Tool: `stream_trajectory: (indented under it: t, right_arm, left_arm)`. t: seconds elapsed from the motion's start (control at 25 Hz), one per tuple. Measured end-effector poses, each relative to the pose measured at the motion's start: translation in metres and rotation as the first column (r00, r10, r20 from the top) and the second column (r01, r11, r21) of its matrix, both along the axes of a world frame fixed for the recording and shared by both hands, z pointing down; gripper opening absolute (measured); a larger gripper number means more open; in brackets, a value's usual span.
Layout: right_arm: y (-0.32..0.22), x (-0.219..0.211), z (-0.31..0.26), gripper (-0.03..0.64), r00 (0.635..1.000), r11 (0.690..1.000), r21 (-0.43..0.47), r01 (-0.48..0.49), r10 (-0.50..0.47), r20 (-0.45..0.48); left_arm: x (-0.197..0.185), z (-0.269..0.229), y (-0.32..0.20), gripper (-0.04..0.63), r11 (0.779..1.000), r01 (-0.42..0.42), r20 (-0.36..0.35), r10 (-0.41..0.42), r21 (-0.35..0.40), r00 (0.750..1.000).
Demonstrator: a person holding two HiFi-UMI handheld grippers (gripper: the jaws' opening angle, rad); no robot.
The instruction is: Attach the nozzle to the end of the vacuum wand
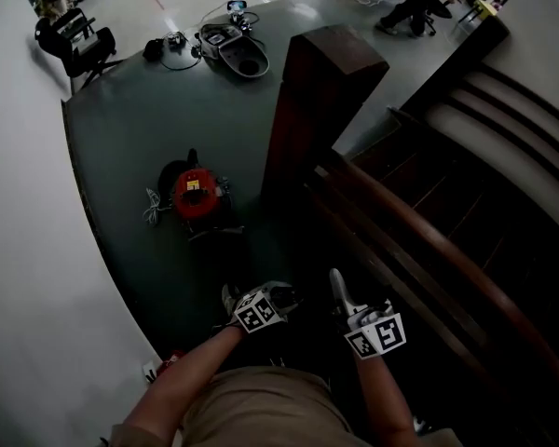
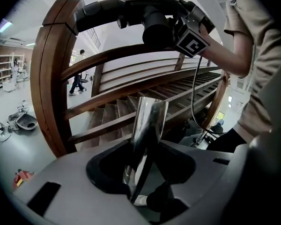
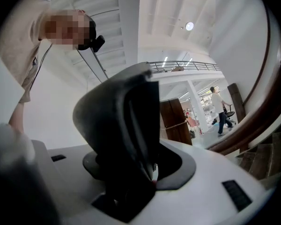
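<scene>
My left tongs (image 2: 140, 182) are partly closed, pinching the shiny metal vacuum wand (image 2: 149, 125). My right tongs (image 3: 136, 172) clamp a dark plastic piece (image 3: 122, 116), probably the nozzle, held apart from the wand beside the wooden stair rail (image 2: 51, 78).

vacuum canister (image 1: 197, 194) on floor (image 1: 130, 128), left of post (image 1: 321, 101)

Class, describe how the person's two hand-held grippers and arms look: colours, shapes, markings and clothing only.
The left gripper and right gripper have smooth light-grey moulded bodies with a dark, rounded recess around the jaws. Each carries a white cube printed with black square markers. The person wears a beige short-sleeved shirt, forearms bare. A thin dark cable hangs beside the shirt.
</scene>
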State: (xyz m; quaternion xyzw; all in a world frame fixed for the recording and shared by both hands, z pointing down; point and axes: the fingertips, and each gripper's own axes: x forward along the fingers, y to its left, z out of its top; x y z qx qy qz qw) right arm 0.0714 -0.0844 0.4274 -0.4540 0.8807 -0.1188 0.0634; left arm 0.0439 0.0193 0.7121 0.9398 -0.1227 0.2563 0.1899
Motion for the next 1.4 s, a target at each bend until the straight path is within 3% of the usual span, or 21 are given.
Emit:
stream_trajectory:
  t: [0.24, 0.48, 0.76, 1.2, 1.4]
  right_arm:
    - [0.013, -0.001, 0.015, 0.209, 0.984, 0.984, 0.0, 0.176, -0.176, -0.006]
    - [0.03, -0.012, 0.038, 0.209, 0.966, 0.966, -0.023, 0.257, -0.258, -0.008]
    - [0.04, -0.022, 0.062, 0.209, 0.972, 0.977, -0.018, 0.214, -0.214, -0.092]
    - [0.043, -0.038, 0.07, 0.209, 0.975, 0.976, 0.041, 0.213, -0.209, -0.076]
    - [0.024, -0.04, 0.069, 0.209, 0.979, 0.978, 0.065, 0.2, -0.196, -0.053]
  left_arm:
    - [0.001, 0.004, 0.011, 0.172, 0.984, 0.176, 0.07, -0.178, 0.028, 0.982]
    - [0.001, 0.007, 0.015, 0.172, 0.956, 0.282, 0.09, -0.289, 0.084, 0.953]
    - [-0.002, 0.007, 0.019, 0.172, 0.919, 0.377, 0.087, -0.387, 0.111, 0.918]
    - [-0.01, 0.007, 0.003, 0.172, 0.889, 0.441, 0.074, -0.451, 0.122, 0.89]
    - [-0.019, 0.004, -0.014, 0.172, 0.86, 0.497, 0.075, -0.507, 0.12, 0.859]
